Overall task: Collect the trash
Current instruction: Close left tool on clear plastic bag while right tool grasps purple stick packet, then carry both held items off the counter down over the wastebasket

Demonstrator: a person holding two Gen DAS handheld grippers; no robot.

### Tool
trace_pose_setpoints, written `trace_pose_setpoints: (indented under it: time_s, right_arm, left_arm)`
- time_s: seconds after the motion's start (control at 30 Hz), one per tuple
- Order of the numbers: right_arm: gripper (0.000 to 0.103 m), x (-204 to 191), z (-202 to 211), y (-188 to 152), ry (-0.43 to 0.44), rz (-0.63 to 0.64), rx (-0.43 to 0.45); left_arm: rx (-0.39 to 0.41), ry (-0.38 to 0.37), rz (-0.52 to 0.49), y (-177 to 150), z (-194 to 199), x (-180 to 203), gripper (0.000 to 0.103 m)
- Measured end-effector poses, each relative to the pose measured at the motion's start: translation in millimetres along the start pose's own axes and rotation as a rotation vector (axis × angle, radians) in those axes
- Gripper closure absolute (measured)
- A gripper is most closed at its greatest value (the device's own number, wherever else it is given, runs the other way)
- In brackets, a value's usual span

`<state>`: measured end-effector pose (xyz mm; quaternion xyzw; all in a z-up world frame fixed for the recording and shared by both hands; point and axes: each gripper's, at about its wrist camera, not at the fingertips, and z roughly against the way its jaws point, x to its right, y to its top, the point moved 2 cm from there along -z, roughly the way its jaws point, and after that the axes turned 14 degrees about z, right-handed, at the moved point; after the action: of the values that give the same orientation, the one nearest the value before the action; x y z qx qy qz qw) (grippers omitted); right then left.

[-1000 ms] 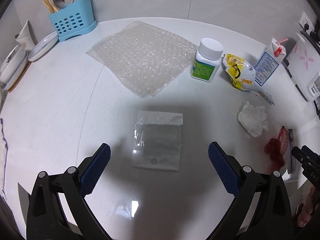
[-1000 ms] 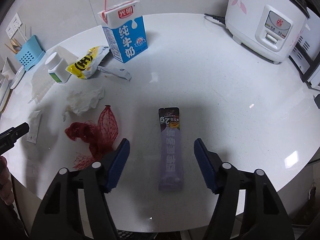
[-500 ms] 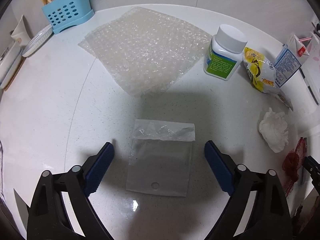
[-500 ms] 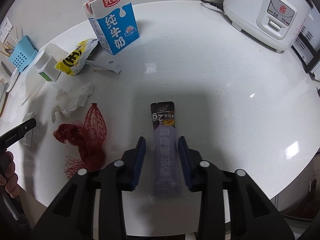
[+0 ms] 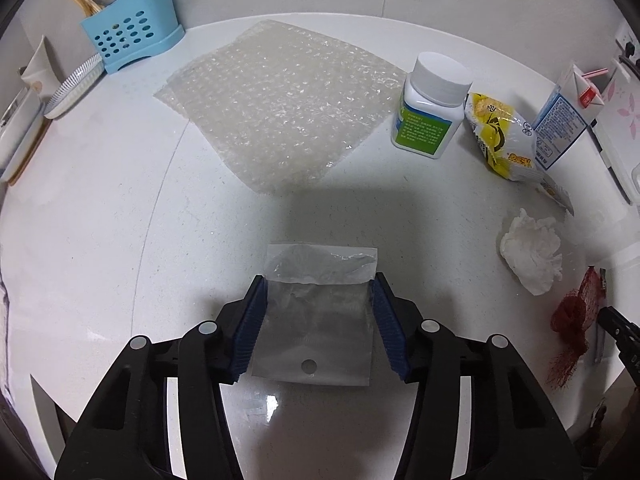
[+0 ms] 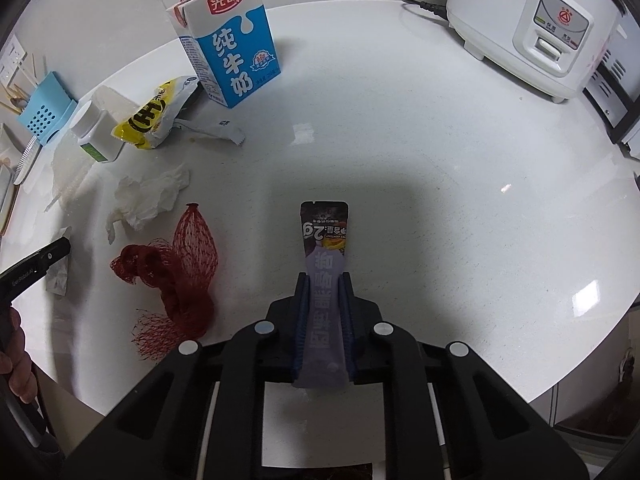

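Observation:
A clear plastic bag (image 5: pixel 316 320) lies flat on the white counter (image 5: pixel 120 240). My left gripper (image 5: pixel 319 280) straddles it, jaws closing, and the blue pads (image 5: pixel 250 320) stand right at its two side edges. In the right wrist view my right gripper (image 6: pixel 324 278) is shut on a long purple snack wrapper (image 6: pixel 325 232), whose dark end sticks out past the fingertips. More trash lies about: bubble wrap (image 5: pixel 280 100), a yellow snack bag (image 5: pixel 500 136), a crumpled tissue (image 5: pixel 532 252), a red net (image 6: pixel 176 276) and a milk carton (image 6: pixel 232 48).
A white pill bottle (image 5: pixel 430 108) stands beside the bubble wrap. A blue utensil holder (image 5: pixel 132 36) sits at the back left, a rice cooker (image 6: pixel 532 28) at the back right. The counter's front edge runs just below both grippers.
Both grippers have closed in. The left jaws narrowed from wide open to the bag's edges. The right jaws came together onto the purple wrapper.

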<state>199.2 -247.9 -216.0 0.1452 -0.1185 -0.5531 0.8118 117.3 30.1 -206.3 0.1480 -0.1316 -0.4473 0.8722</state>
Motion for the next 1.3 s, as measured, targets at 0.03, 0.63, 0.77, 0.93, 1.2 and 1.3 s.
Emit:
trace_pose_setpoints:
  time_s: [0.03,0.63,0.77,0.93,1.2,1.3]
  right_arm:
    - [0.089,0,0,0,-0.001,0.000,0.001]
    - [0.089,-9,20,-9,-0.002,0.001,0.036]
    - [0.089,-14,30,-15,0.008,0.005,0.053]
    - [0.089,-23,45,-24,0.012,0.023,0.076]
    - [0.089,-47,64,-48,-0.005,0.083,0.109]
    - [0.089,-57,67,-60,0.019,0.106,0.114]
  left_arm:
    - [0.001,-0.001,0.000,-1,1,1,0.053]
    - [0.024,-0.041,0.004,-18,32,-6,0.054]
    - [0.031,-0.054,0.002,-25,43,-10,0.054]
    - [0.034,-0.067,-0.001,-41,57,-17,0.054]
    - [0.016,-0.094,-0.011,-80,71,-24,0.054]
    - [0.016,-0.097,-0.014,-96,75,-27,0.054]
